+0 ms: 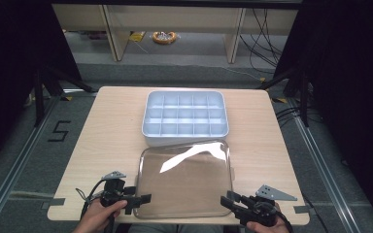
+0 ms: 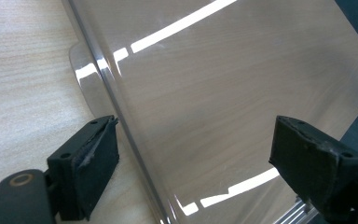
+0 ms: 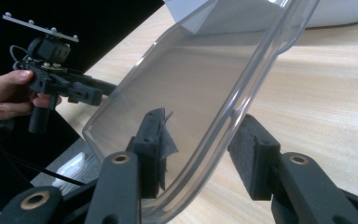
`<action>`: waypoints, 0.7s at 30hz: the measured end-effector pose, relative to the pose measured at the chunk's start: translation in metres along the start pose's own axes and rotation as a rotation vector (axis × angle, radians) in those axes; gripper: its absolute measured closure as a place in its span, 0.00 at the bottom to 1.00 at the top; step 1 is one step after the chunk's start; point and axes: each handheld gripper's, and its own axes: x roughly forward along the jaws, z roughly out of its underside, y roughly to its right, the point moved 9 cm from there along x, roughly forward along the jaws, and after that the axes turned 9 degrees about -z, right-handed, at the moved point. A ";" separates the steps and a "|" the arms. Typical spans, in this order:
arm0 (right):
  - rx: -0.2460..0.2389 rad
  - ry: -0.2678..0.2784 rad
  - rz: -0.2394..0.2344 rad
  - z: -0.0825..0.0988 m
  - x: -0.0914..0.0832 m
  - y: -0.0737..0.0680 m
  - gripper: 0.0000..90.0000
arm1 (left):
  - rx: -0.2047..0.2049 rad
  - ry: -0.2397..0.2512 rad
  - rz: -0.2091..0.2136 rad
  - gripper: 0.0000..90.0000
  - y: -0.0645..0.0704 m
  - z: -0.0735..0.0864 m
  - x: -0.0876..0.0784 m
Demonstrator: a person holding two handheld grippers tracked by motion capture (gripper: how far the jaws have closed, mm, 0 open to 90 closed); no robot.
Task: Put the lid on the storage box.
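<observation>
A clear plastic lid (image 1: 184,179) lies on the near half of the wooden table (image 1: 111,136), just in front of a white compartment box (image 1: 148,131). My left gripper (image 1: 143,201) is at the lid's near left corner. In the left gripper view this gripper (image 2: 196,158) stands open, its jaws well apart, with the lid's rim (image 2: 121,121) running between them untouched. My right gripper (image 3: 201,135) is shut on the lid's (image 3: 191,79) near right rim, one pad inside and one outside. That side is tilted up off the table.
The box (image 3: 335,11) holds several empty compartments and sits at the table's middle back. Bare wood flanks the lid on both sides. The left gripper (image 3: 91,93) and the hand holding it sit at the table's near edge. Beyond the table are desk legs and cables.
</observation>
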 end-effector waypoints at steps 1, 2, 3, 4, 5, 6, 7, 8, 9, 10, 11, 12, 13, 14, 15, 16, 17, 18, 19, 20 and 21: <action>-0.036 0.008 -0.023 0.000 0.001 0.002 0.65 | -0.005 0.006 0.002 0.16 0.000 0.000 0.000; -0.050 0.008 -0.009 0.000 0.001 0.005 0.65 | -0.005 0.006 0.002 0.16 0.000 0.000 0.000; -0.050 0.006 -0.013 0.000 0.000 0.003 0.65 | -0.004 0.009 0.004 0.16 0.000 0.000 0.001; -0.050 0.007 -0.011 -0.001 0.000 0.002 0.65 | -0.004 0.009 0.005 0.16 0.000 -0.001 0.001; -0.063 0.008 -0.020 -0.002 -0.002 0.000 0.65 | -0.008 0.009 0.004 0.16 0.000 -0.001 0.001; -0.074 0.011 -0.028 -0.002 -0.002 -0.001 0.65 | -0.005 0.009 0.005 0.16 0.000 -0.001 0.001; -0.074 0.010 -0.028 -0.002 -0.002 -0.002 0.65 | -0.009 0.011 0.007 0.16 0.000 -0.001 0.001; -0.076 0.014 -0.029 -0.003 -0.003 -0.002 0.65 | -0.011 0.009 0.009 0.16 0.000 -0.001 0.000; -0.081 0.013 -0.028 -0.002 -0.003 -0.002 0.65 | -0.018 0.007 0.014 0.16 0.000 -0.001 0.000; -0.084 0.021 -0.034 -0.003 -0.002 -0.003 0.65 | -0.025 0.009 0.015 0.16 -0.001 -0.001 0.000; -0.095 0.027 -0.039 -0.003 -0.002 -0.002 0.65 | -0.029 0.008 0.017 0.16 0.000 -0.001 0.000; -0.083 0.021 -0.046 -0.002 -0.003 -0.004 0.65 | -0.030 0.008 0.015 0.16 0.000 -0.001 0.000; -0.088 0.013 -0.039 -0.002 -0.004 -0.005 0.65 | -0.029 0.006 0.014 0.16 0.000 -0.001 0.000; -0.101 0.028 -0.044 -0.003 -0.003 -0.004 0.65 | -0.031 0.002 0.014 0.16 0.000 0.000 -0.001; -0.099 0.022 -0.040 -0.003 -0.004 -0.004 0.65 | -0.033 -0.003 0.015 0.17 0.000 0.000 -0.001; -0.097 0.013 -0.042 -0.002 -0.005 -0.005 0.65 | -0.042 -0.011 0.014 0.17 0.001 0.001 -0.002; -0.097 0.013 -0.042 -0.002 -0.005 -0.005 0.65 | -0.042 -0.011 0.014 0.17 0.001 0.001 -0.002; -0.126 0.019 -0.034 -0.002 -0.005 -0.003 0.65 | -0.047 -0.014 0.022 0.17 0.002 0.001 -0.002; -0.120 0.025 -0.049 -0.002 -0.005 -0.006 0.65 | -0.039 -0.019 0.024 0.17 0.002 0.002 -0.003; -0.144 0.014 -0.017 -0.003 -0.007 -0.002 0.65 | -0.046 -0.020 0.029 0.17 0.003 0.002 -0.002; -0.150 0.012 -0.017 -0.002 -0.007 -0.002 0.66 | -0.050 -0.024 0.037 0.17 0.003 0.002 -0.002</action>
